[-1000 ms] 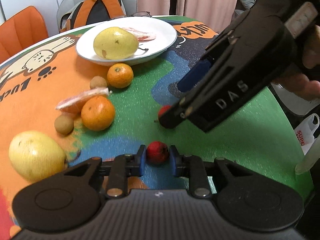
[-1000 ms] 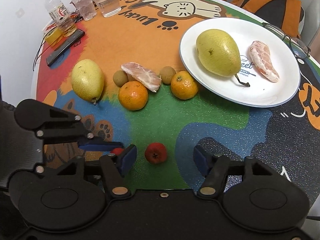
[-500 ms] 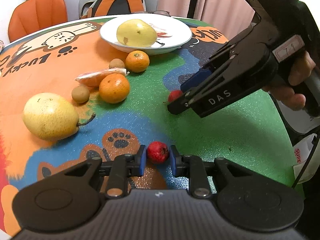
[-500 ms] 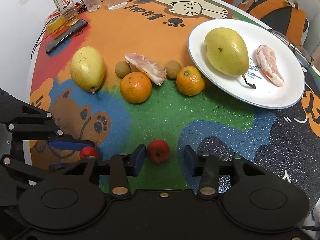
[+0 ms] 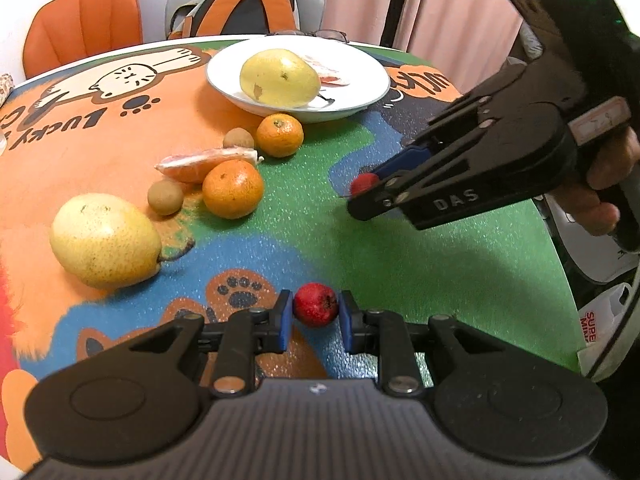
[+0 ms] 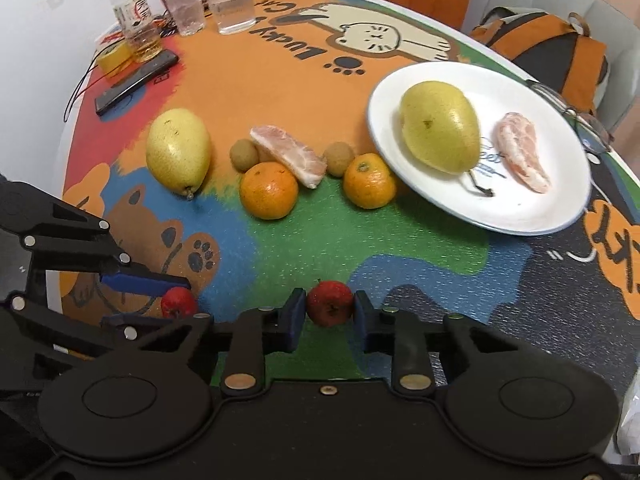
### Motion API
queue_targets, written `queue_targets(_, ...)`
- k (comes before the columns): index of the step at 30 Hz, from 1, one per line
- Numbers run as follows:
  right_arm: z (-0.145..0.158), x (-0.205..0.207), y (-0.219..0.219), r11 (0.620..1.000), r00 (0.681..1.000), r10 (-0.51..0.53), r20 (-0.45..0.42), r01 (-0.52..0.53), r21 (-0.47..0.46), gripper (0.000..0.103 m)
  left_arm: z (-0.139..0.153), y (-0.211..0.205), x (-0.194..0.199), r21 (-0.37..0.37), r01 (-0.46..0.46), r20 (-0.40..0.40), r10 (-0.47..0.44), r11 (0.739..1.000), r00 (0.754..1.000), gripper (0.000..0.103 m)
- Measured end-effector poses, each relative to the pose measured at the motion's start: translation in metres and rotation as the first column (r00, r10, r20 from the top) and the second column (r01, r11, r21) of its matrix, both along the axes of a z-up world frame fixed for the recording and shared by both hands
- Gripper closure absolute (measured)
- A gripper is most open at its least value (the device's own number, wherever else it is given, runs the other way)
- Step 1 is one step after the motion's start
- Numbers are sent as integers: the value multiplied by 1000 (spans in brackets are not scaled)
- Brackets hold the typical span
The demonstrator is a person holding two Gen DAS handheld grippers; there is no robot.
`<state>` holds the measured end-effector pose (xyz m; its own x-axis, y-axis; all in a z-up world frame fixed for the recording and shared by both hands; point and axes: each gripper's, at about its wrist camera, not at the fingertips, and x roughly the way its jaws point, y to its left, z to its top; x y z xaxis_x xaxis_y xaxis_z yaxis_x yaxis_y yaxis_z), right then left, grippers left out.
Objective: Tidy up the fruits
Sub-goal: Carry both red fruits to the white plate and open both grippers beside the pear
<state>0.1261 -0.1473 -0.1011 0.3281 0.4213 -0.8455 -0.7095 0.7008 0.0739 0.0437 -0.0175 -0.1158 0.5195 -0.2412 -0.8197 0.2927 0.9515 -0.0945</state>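
My left gripper (image 5: 315, 307) is shut on a small red fruit (image 5: 316, 305), held just above the printed table mat. The right gripper (image 6: 330, 310) has its jaws closing, and their blue pads press both sides of a second small red fruit (image 6: 330, 303). Each view shows the other gripper with its fruit to the side. A white plate (image 6: 520, 208) at the far right holds a yellow pear (image 6: 440, 132) and a peeled citrus segment (image 6: 520, 156). On the mat lie another pear (image 6: 178, 152), two oranges (image 6: 269, 190), a second segment (image 6: 292, 154) and small brown fruits (image 6: 244, 155).
A bottle (image 6: 132, 12), two plastic cups (image 6: 234, 6) and a phone (image 6: 136, 82) stand at the far left edge. Glasses (image 6: 576, 116) lie by the plate. An orange chair (image 5: 84, 28) and a backpack (image 5: 240, 12) are behind the table. A plastic bag (image 5: 604, 316) hangs right.
The right gripper's jaws came together from wide open onto the red fruit between them. The left gripper kept its grip on its own fruit and rolled slightly.
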Motion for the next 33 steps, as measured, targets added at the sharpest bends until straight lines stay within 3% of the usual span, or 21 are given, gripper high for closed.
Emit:
queue_targets(6,7,6,-19,999,999,-44,-2,44,14,76,11,1,14,-33,-44,18,44,998,999,80)
queue_targets(21,27,33,-68,987,988,-148,45,145,66,76,30,-19,65,-58,-43,55,47,997,997,80)
queue_targets(33,36,71,-78,977,978,-189,85,179,113,76,35,-26,110,-100,-113,66,119,989,991,80)
